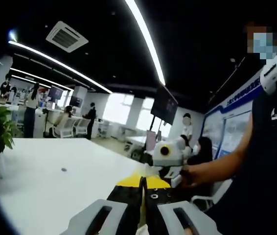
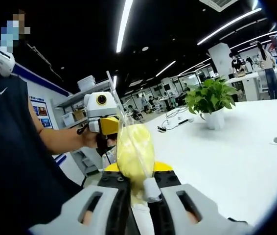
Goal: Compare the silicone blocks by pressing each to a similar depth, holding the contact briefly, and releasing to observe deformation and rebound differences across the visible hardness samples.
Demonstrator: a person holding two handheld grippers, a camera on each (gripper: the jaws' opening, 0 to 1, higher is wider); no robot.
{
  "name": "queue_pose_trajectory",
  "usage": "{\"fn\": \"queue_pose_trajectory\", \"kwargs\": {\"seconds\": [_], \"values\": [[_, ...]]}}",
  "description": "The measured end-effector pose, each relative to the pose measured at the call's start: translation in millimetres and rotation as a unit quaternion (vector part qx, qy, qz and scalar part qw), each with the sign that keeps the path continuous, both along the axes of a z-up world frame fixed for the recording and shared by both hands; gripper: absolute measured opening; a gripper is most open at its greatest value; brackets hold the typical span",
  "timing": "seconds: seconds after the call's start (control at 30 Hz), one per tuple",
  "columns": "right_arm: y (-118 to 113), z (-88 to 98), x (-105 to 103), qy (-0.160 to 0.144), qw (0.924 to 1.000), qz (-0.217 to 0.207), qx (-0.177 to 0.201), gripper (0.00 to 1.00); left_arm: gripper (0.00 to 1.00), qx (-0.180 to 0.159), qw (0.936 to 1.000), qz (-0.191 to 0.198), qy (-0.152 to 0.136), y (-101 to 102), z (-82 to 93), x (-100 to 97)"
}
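Note:
My right gripper [image 2: 137, 169] is shut on a clear plastic bag [image 2: 128, 122] with a soft yellow block [image 2: 134, 152] inside, held up in the air above the white table [image 2: 236, 156]. The bag's top reaches up beside my left gripper [image 2: 109, 126], which a hand holds just behind it. In the left gripper view my left gripper [image 1: 144, 182] has its yellow-tipped jaws pressed together, and I see nothing clearly between them. The right gripper's body [image 1: 170, 156] sits straight ahead of it, in the person's hand [image 1: 190, 175].
The person in a dark shirt [image 2: 11, 161] stands close behind the grippers. A potted plant [image 2: 209, 98] stands on the table, with cables [image 2: 170, 125] beside it. A small dark spot [image 1: 63, 170] lies on the table top [image 1: 45, 196]. People and desks are far back.

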State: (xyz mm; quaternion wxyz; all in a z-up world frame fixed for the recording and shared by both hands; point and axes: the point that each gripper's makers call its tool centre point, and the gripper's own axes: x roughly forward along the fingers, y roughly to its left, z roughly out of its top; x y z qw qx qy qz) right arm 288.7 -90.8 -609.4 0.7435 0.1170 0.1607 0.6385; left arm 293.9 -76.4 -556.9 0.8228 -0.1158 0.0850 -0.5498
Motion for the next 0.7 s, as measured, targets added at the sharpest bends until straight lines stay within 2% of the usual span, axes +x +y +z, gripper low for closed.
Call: {"fn": "queue_pose_trajectory", "kwargs": {"seconds": [0.13,0.2,0.3,0.4,0.47,0.6,0.7], "values": [[-2.4,-2.0,-0.6,0.004,1.0000,-0.001,-0.003,0.05,0.00,0.008,1.0000,-0.002,0.004,-2.5,-3.1,0.1],[-3.8,0.7,-2.3,0.025,0.9997,0.005,0.000,0.05,0.00,0.002,0.9999,-0.004,0.011,-3.5,-0.8,1.4],[-6.5,4.8,1.6,0.019,0.9998,0.000,0.000,0.05,0.00,-0.003,0.9999,-0.001,0.012,-6.6,3.9,2.4],[-8.8,5.0,3.2,0.017,0.9998,-0.001,-0.006,0.05,0.00,0.008,1.0000,-0.004,-0.003,-9.5,2.7,3.2],[-9.8,5.0,4.9,0.017,0.9998,-0.002,-0.006,0.05,0.00,0.000,0.9999,-0.009,0.006,-11.4,1.7,4.6],[-7.6,4.8,5.4,0.014,0.9998,0.001,-0.013,0.03,0.01,0.009,0.9998,-0.011,-0.011,-10.8,0.5,5.8],[-6.8,3.1,7.1,0.014,0.9998,0.001,-0.014,0.03,0.00,0.010,0.9999,-0.008,-0.009,-9.1,-0.6,7.4]]}}
